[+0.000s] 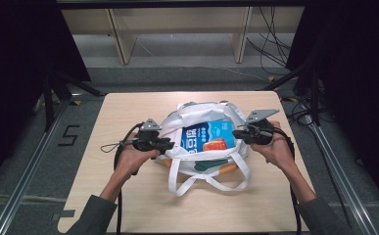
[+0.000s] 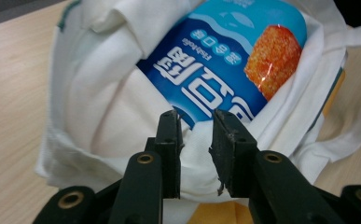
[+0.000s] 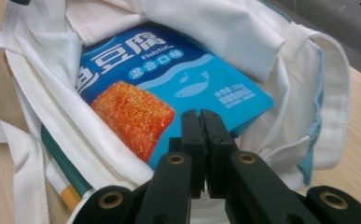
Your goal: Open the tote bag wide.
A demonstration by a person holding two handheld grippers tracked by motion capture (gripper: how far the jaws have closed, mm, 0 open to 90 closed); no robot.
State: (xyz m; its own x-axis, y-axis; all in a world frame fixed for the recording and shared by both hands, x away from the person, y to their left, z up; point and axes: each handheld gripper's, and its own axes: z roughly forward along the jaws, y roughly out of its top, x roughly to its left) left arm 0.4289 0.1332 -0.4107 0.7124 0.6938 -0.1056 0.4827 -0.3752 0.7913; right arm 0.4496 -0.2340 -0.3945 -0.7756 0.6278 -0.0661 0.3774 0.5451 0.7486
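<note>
White cloth tote bag [image 1: 204,147] with long looped handles lies mid-desk, mouth spread by two hand-held tools, a glossy blue snack packet [image 1: 207,136] (orange food pictured) resting inside. The left claw [image 2: 196,140] stands partly open astride a fold of the bag's rim; the right claw [image 3: 200,128] is pinched tight on the opposite rim. Cloth could slip from the looser left claw, collapsing the mouth over the packet. Light wooden desk [image 1: 128,103] around it; cables trail beyond.

One tote bag [image 1: 197,115] — one blue packet [image 1: 207,137] — two hand-held grippers.
</note>
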